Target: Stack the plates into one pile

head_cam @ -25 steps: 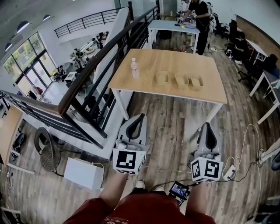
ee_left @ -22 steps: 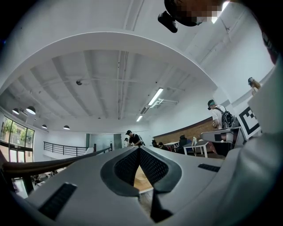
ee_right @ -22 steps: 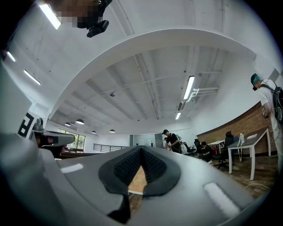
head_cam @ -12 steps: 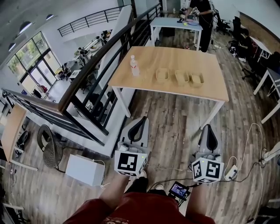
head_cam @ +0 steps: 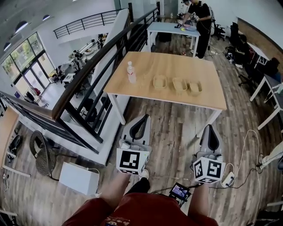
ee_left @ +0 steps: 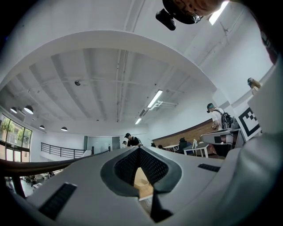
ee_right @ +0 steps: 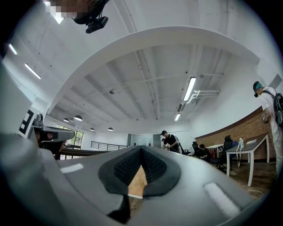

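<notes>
Three pale tan plates (head_cam: 159,81) (head_cam: 179,84) (head_cam: 195,87) lie in a row on a wooden table (head_cam: 146,90) ahead of me in the head view. A slice of that table (ee_left: 140,178) shows through the left gripper view's jaws. My left gripper (head_cam: 140,118) and my right gripper (head_cam: 211,127) hang side by side over the floor, well short of the table. Both are shut and hold nothing. The right gripper (ee_right: 140,150) tilts a little upward, as does the left gripper (ee_left: 139,149).
A plastic bottle (head_cam: 131,72) stands on the table left of the plates. A dark railing (head_cam: 95,66) runs along the left. A person (head_cam: 197,13) works at a white table (head_cam: 171,29) behind. A white box (head_cam: 79,178) and cables (head_cam: 241,159) lie on the wooden floor.
Both grippers and my view have moved forward a little toward the wooden table. The jaws have stayed shut.
</notes>
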{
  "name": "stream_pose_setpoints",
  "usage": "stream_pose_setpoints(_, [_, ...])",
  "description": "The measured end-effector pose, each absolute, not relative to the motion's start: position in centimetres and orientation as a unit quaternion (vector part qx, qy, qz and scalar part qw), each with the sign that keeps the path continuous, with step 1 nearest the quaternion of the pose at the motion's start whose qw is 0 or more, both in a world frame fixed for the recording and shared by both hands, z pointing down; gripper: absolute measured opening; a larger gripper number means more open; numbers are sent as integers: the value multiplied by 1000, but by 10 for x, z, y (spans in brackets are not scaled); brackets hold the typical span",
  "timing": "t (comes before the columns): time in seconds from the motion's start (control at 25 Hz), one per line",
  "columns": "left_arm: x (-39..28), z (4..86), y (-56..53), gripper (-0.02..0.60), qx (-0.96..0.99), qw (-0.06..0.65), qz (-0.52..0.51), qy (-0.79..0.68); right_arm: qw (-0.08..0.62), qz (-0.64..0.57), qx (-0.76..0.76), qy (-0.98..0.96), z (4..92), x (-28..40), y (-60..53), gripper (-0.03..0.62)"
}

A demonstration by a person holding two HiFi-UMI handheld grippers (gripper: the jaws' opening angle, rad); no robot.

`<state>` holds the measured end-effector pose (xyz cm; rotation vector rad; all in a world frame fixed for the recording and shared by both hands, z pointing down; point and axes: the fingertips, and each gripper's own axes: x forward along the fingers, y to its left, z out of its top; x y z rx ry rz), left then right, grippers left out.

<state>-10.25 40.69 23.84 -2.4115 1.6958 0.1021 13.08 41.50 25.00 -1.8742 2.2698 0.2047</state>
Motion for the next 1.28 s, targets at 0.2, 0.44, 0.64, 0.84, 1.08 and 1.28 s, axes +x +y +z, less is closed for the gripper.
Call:
stream_pose_setpoints(0.2, [-121, 221, 364, 5, -812, 108, 59, 571, 95, 95, -632, 763, 232, 114, 373, 9])
stream_pose_setpoints(0.44, [-156, 218, 312, 6, -810, 106, 61, 573, 81, 99, -632, 764, 229, 80, 322, 9])
stream_pose_setpoints(0.64, [-181, 228, 270, 5, -812, 90, 59, 574, 71, 105, -632, 764, 228, 53, 283, 9])
stream_pose_setpoints(0.84, [-193, 230, 242, 6, -819, 87, 62, 564, 67, 107, -638, 760, 230, 36, 262, 9])
stream_pose_setpoints(1.08, [-197, 236, 222, 6, -826, 76, 63, 555, 60, 105, -647, 753, 233, 29, 249, 9])
stream_pose_setpoints(1.28, [-191, 242, 204, 6, -831, 72, 62, 548, 57, 102, -652, 749, 240, 35, 232, 9])
